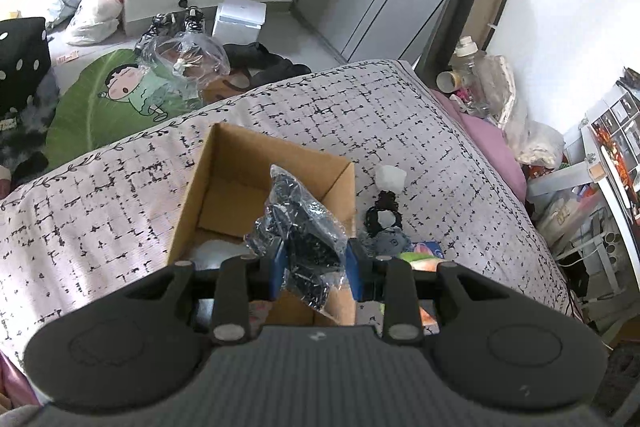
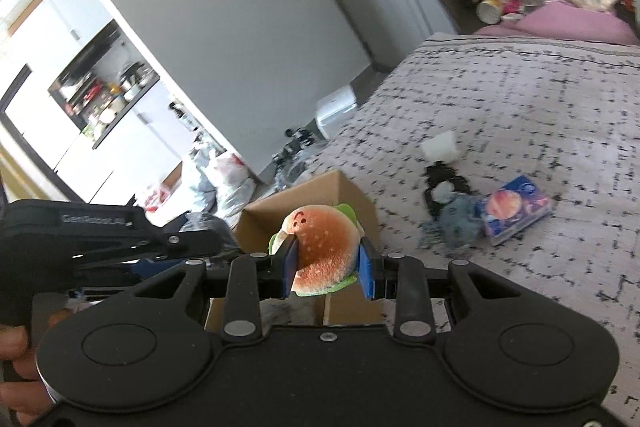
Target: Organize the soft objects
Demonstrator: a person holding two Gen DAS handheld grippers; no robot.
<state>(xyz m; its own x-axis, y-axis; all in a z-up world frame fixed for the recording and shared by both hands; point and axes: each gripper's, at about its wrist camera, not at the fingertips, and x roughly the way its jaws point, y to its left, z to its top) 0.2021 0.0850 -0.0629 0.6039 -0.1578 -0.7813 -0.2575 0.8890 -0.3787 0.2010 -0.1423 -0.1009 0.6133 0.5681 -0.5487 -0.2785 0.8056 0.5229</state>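
Hovering over the cardboard box (image 1: 224, 179) on the bed (image 1: 100, 207), the left gripper (image 1: 318, 263) clamps a plastic-wrapped dark bundle (image 1: 304, 227) while the right gripper (image 2: 328, 267), at its 3 o'clock, squeezes a plush burger (image 2: 324, 247).

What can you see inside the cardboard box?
Inside the box: bare cardboard walls and something pale at the bottom. The left tongs and their bag cover the rest.

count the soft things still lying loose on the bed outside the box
4: white block, black scrunchie, blue-grey cloth, tissue pack, clustered right of the cardboard box. Others may be hidden.
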